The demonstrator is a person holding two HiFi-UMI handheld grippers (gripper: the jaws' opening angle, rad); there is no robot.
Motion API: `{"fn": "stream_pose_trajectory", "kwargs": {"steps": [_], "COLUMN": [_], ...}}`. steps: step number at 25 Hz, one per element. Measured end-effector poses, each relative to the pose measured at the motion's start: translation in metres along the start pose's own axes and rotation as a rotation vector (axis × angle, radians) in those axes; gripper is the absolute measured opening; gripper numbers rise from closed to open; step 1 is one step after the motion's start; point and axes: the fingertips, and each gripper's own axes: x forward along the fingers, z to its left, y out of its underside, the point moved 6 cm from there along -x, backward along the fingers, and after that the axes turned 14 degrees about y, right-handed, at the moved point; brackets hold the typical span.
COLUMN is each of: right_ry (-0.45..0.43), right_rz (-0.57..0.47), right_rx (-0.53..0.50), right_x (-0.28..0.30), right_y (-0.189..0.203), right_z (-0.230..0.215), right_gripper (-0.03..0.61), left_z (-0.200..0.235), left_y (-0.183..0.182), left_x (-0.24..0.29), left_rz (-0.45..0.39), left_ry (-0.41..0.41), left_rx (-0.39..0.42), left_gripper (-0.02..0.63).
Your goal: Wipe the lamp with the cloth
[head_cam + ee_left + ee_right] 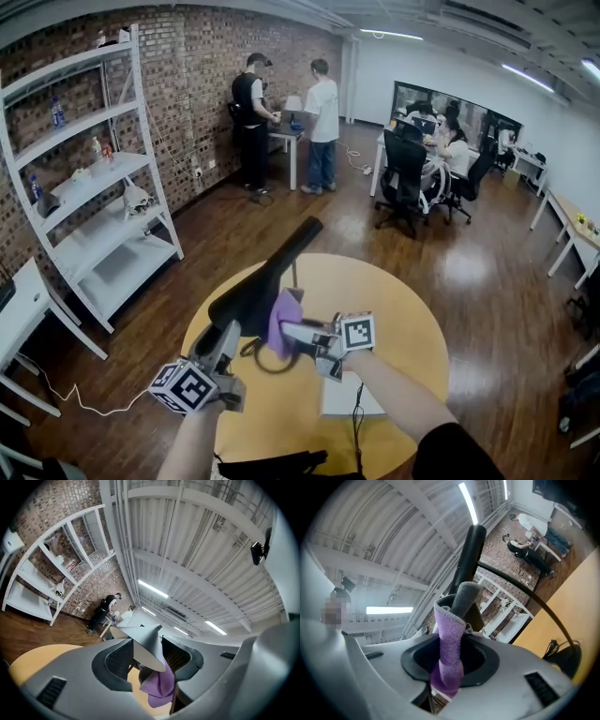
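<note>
Head view: the round yellow table point(403, 319) fills the 6 o'clock part of frame. We see the black lamp point(272, 272) over it, tilted, with its narrow end toward 1 o'clock and its wide shade end toward 7 o'clock. At 7 o'clock the left gripper point(232, 323) has the shade's wide end between its jaws. At 5 o'clock the right gripper point(292, 330) points toward 9 o'clock with the purple cloth point(283, 317) at its tip. The cloth touches the lamp on its 5 o'clock side. A white sheet point(337, 398) lies on the table at 5 o'clock, just beside the right forearm.

Left gripper view: the jaws stand wide with the shade wedged between the two pads. Both pads sit against it as far as we can read (left contact is clear, the right one is tight). The cloth hangs just behind the shade, toward 5 o'clock.

Right gripper view: the jaws are narrow and clamped on the cloth, which stands up out of them as a folded strip. Its top edge lies against the lamp's grey-black neck, which runs on toward 12 o'clock.

Background, head view: a white shelf unit point(94, 187) stands at 9 o'clock against the brick wall point(197, 75). Two standing people point(253, 122) are at a desk at 12 o'clock, and seated people point(450, 150) are at 2 o'clock.
</note>
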Motion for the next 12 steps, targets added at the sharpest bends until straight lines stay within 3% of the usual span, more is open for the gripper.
{"fn": "stream_pose_trajectory", "kwargs": {"steps": [2, 4, 9, 12], "right_ry": [0.033, 0.122, 0.570, 0.695], "right_rz": [0.006, -0.002, -0.138, -0.120], "right_rx": [-0.085, -0.235, -0.719, -0.920], "right_x": [0.001, -0.007, -0.034, -0.020], "right_y": [0.002, -0.001, -0.053, -0.071], "right_z": [0.005, 0.008, -0.006, -0.013], "right_gripper": [0.101, 0.101, 0.101, 0.104], "left_z": [0.007, 0.008, 0.014, 0.021], "left_y": [-0.004, -0.005, -0.009, -0.015], "left_x": [-0.001, -0.001, 0.000, -0.001], "left_rz": [0.000, 0.008, 0.013, -0.001], "left_ry": [0.001, 0.008, 0.016, 0.004], "left_rx": [-0.010, -0.008, 0.005, -0.010], "left_gripper": [0.172, 0.169, 0.170, 0.170]}}
